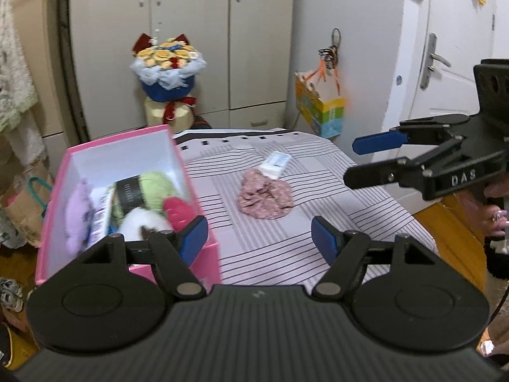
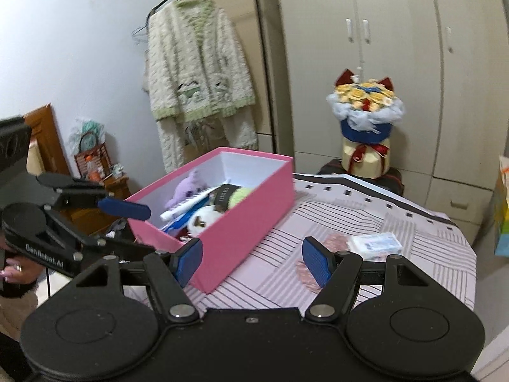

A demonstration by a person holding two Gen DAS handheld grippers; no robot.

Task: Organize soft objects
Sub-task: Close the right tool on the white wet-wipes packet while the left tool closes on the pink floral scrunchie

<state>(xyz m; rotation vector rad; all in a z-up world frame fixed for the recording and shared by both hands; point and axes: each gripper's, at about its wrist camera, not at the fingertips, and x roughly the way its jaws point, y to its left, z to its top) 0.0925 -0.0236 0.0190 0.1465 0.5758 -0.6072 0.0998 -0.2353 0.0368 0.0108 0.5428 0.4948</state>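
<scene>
A pink box (image 1: 51,191) (image 2: 254,210) stands on the striped table (image 1: 318,238) (image 2: 413,254) at the left. It holds several soft things: a purple plush (image 1: 78,213) (image 2: 184,189), a green yarn ball (image 1: 156,184) (image 2: 240,195), a white plush (image 1: 143,222) (image 2: 203,218) and a red piece (image 1: 178,208). A pink scrunchie (image 1: 265,195) (image 2: 334,241) and a tissue pack (image 1: 275,164) (image 2: 375,244) lie on the table. My left gripper (image 1: 259,238) is open and empty beside the box. My right gripper (image 2: 253,259) is open and empty, to the right above the table.
A flower bouquet (image 1: 168,70) (image 2: 366,108) stands behind the table by the white wardrobe (image 1: 191,16). A colourful bag (image 1: 321,108) hangs at the back right. A door (image 1: 445,47) is on the right. A knitted cardigan (image 2: 197,70) hangs at the left.
</scene>
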